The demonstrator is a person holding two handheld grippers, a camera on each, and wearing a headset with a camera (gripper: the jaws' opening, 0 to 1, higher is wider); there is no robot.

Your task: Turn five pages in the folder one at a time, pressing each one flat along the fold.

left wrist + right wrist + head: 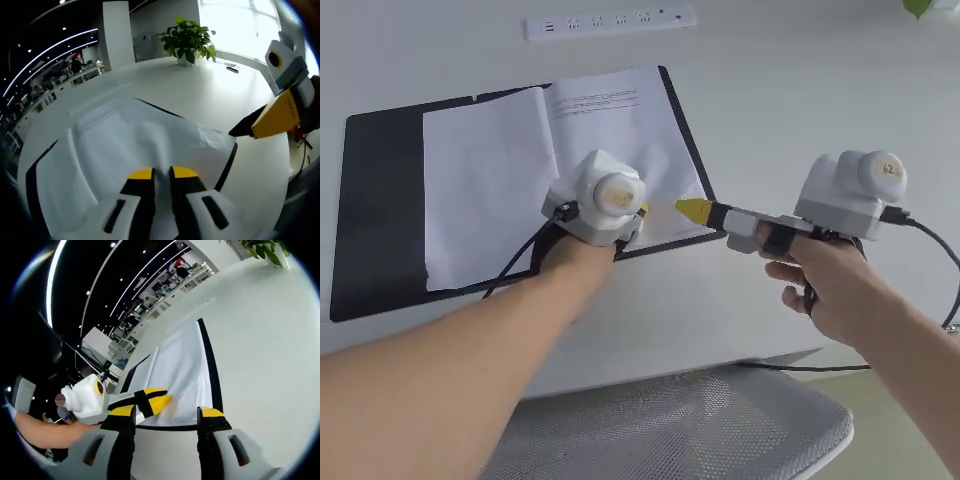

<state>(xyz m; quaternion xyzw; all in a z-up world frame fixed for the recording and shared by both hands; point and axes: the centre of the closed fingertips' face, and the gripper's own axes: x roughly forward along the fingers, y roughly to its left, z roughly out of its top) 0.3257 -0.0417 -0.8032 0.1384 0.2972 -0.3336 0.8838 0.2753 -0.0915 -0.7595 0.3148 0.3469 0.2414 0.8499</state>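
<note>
Left tongs (161, 175): narrow, tips on folder's (380, 200) right page (620, 130).
Right tongs (167, 412): wide, just off folder's right edge, nearest the free page edge.
Fold (550, 140): left of both tongs.

The folder (380, 210) lies open and flat on the white tabletop (800, 100), turned slightly so that its fold (551, 140) slants a little across the head view. Its cover is black, showing as a broad band at the left and as a thin border along the right and near edges. 2 white pages face up. The left page (485, 190) is blank, and the right page (620, 130) has a few lines of small print at its top. In the left gripper view the paper ripples softly near its right corner.
</note>
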